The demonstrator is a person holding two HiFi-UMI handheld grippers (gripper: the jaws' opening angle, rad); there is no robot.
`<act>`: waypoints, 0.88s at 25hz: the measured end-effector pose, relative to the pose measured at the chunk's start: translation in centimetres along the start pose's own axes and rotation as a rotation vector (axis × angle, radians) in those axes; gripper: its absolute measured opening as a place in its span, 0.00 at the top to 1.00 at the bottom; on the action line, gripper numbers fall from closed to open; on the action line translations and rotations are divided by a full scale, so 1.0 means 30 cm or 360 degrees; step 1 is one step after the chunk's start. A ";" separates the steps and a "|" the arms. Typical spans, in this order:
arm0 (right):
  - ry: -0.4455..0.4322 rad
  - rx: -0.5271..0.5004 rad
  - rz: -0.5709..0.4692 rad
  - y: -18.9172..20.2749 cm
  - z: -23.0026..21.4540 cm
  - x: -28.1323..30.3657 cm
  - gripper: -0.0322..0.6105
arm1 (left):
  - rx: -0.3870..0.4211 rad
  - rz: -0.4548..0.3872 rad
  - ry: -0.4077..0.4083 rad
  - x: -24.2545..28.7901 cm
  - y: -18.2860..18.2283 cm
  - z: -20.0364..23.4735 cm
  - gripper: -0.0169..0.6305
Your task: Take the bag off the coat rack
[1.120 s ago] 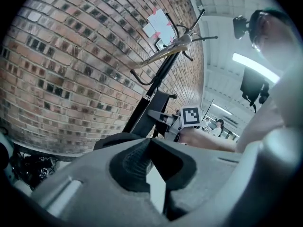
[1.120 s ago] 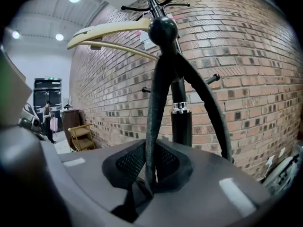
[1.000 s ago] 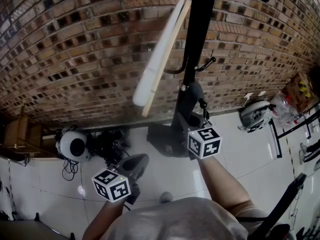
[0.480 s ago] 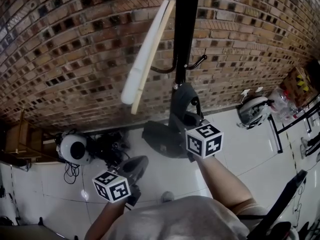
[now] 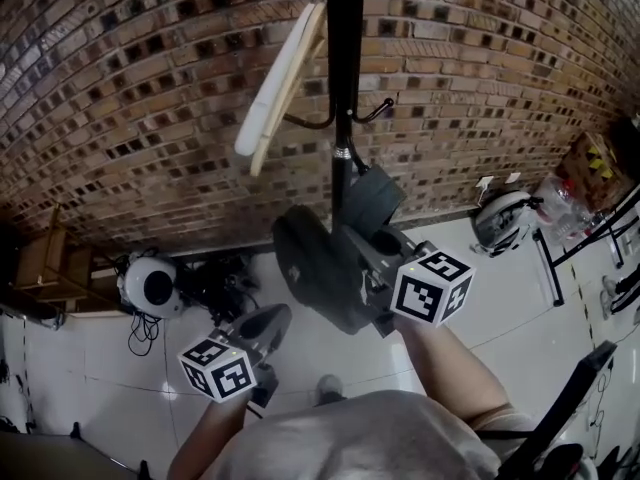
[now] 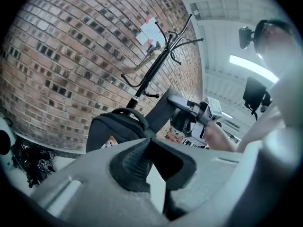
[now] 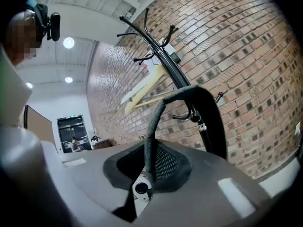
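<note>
Backpack [image 5: 318,273] front and centre in the head view, black and bulky, hanging by its shoulder strap [image 7: 152,126] from the right gripper [image 5: 378,253]. Look along that gripper's own jaws [image 7: 147,174]: they're clamped tight on the strap, which rises out of the pinch and arches over at 12 o'clock across the pole behind it. Solid hold there.

The coat rack [image 5: 345,78] stands straight up at 12 o'clock from the bag, a thin black pole against the brick wall [image 5: 150,98], with curved hooks at its top and two small ones further down. The backpack sits low in front of the pole, just below those small hooks; whether any part of it touches the rack, I can't tell. Up at 11 o'clock a long pale slat [image 5: 275,93], white beside wood-coloured, hangs tilted from an upper hook.

Now the left gripper [image 5: 262,326], down at 7 o'clock from the bag, well apart from it, over the white floor [image 5: 130,408]. Its own view shows the jaws [image 6: 150,150] pressed together with nothing between them, and past them the backpack [image 6: 111,131] with its top handle, at 10 o'clock.

At 9 o'clock on the floor, by the wall, sits a white round device [image 5: 150,286] amid dark cables.
</note>
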State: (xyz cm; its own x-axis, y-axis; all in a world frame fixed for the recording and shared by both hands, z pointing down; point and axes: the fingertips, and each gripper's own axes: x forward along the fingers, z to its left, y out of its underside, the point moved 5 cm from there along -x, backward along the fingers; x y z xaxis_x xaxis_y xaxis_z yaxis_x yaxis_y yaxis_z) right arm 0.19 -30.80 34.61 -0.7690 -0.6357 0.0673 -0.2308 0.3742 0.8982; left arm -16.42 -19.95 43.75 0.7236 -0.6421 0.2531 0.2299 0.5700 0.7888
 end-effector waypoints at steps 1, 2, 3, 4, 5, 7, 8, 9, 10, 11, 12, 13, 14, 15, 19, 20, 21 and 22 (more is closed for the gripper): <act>-0.0021 0.0013 -0.0008 0.002 0.028 -0.042 0.92 | 0.0008 -0.0015 -0.0004 -0.021 0.014 -0.036 0.98; -0.0039 0.0023 -0.0010 0.009 0.055 -0.089 0.91 | 0.0014 -0.0027 -0.0009 -0.044 0.033 -0.076 0.98; -0.0055 0.0034 -0.0005 0.019 0.082 -0.139 0.91 | 0.0020 -0.0037 -0.0014 -0.068 0.056 -0.118 0.98; -0.0073 0.0051 0.0003 0.032 0.105 -0.190 0.91 | 0.0026 -0.0048 -0.0019 -0.089 0.082 -0.161 0.98; -0.0095 0.0080 0.0013 0.048 0.125 -0.243 0.91 | 0.0035 -0.0063 -0.0023 -0.108 0.109 -0.205 0.98; -0.0135 0.0176 0.0033 0.088 0.159 -0.354 0.91 | 0.0054 -0.0102 -0.0021 -0.145 0.168 -0.298 0.98; -0.0142 0.0220 0.0044 0.114 0.177 -0.415 0.91 | 0.0062 -0.0119 -0.0017 -0.165 0.201 -0.348 0.98; -0.0139 0.0242 0.0059 0.141 0.197 -0.478 0.91 | 0.0069 -0.0133 -0.0012 -0.185 0.235 -0.399 0.98; -0.0131 0.0246 0.0078 0.167 0.218 -0.542 0.91 | 0.0076 -0.0146 -0.0009 -0.205 0.271 -0.450 0.98; -0.0123 0.0241 0.0101 0.193 0.238 -0.607 0.91 | 0.0082 -0.0157 -0.0007 -0.222 0.305 -0.501 0.98; -0.0119 0.0235 0.0125 0.219 0.258 -0.672 0.91 | 0.0089 -0.0169 -0.0004 -0.236 0.340 -0.551 0.98; -0.0121 0.0227 0.0148 0.245 0.278 -0.738 0.91 | 0.0096 -0.0181 0.0000 -0.249 0.376 -0.602 0.98; -0.0129 0.0220 0.0170 0.273 0.298 -0.804 0.91 | 0.0104 -0.0191 0.0004 -0.259 0.414 -0.651 0.98; -0.0143 0.0217 0.0190 0.304 0.318 -0.873 0.91 | 0.0115 -0.0197 0.0009 -0.269 0.455 -0.701 0.98; -0.0172 0.0248 0.0274 0.433 0.382 -1.151 0.91 | 0.0153 -0.0183 0.0033 -0.300 0.612 -0.877 0.98; -0.0171 0.0241 0.0296 0.461 0.399 -1.211 0.91 | 0.0157 -0.0185 0.0040 -0.309 0.642 -0.915 0.98; -0.0174 0.0238 0.0313 0.485 0.417 -1.267 0.91 | 0.0160 -0.0189 0.0048 -0.317 0.669 -0.952 0.98; -0.0183 0.0243 0.0321 0.506 0.435 -1.320 0.91 | 0.0166 -0.0189 0.0059 -0.324 0.693 -0.988 0.98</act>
State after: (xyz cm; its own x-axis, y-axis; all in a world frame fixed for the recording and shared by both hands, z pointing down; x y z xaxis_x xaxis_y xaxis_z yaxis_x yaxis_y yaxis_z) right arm 19.35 8.86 39.89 -0.8691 -0.4604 0.1806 -0.1465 0.5885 0.7951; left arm 0.63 13.33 41.08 0.7193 -0.6813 0.1355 0.2478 0.4339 0.8662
